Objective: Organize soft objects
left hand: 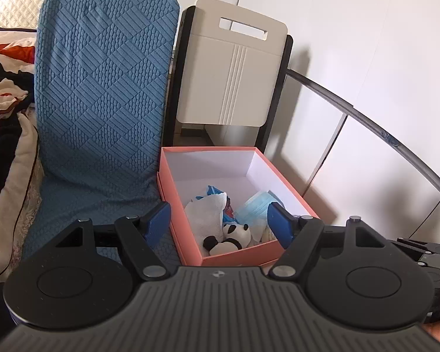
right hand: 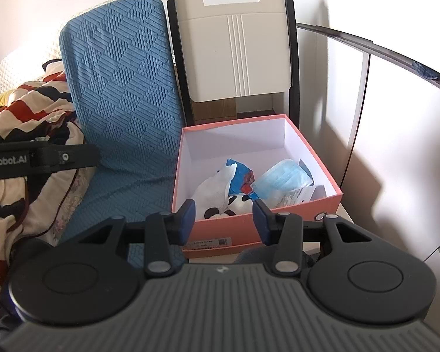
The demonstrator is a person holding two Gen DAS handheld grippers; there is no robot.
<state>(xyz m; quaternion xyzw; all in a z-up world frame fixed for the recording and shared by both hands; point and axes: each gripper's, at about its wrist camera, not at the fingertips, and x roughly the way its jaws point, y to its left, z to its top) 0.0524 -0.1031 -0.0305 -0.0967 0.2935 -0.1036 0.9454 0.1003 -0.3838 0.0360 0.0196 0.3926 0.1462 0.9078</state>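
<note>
A pink box [left hand: 237, 256] [right hand: 220, 228] with a white inside stands open beside a blue textured cushion [left hand: 102, 94] [right hand: 123, 88]. Inside lie a panda plush [left hand: 228, 239] [right hand: 234, 205], a white cloth [left hand: 205, 214] [right hand: 214, 187], a blue packet [right hand: 240, 176] and blue face masks [left hand: 255, 208] [right hand: 287, 176]. My left gripper [left hand: 220, 223] hovers in front of the box, open wide, with nothing between its blue pads. My right gripper [right hand: 224, 221] hangs before the box's near wall, its jaws partly apart and holding nothing.
A folded white chair [left hand: 231, 73] [right hand: 234, 50] leans behind the box. A striped blanket [left hand: 3, 94] [right hand: 29, 111] lies on the bed at the left. White cabinet doors [left hand: 366, 117] [right hand: 396, 117] stand on the right. The left gripper's arm [right hand: 44, 158] shows at the right wrist view's left edge.
</note>
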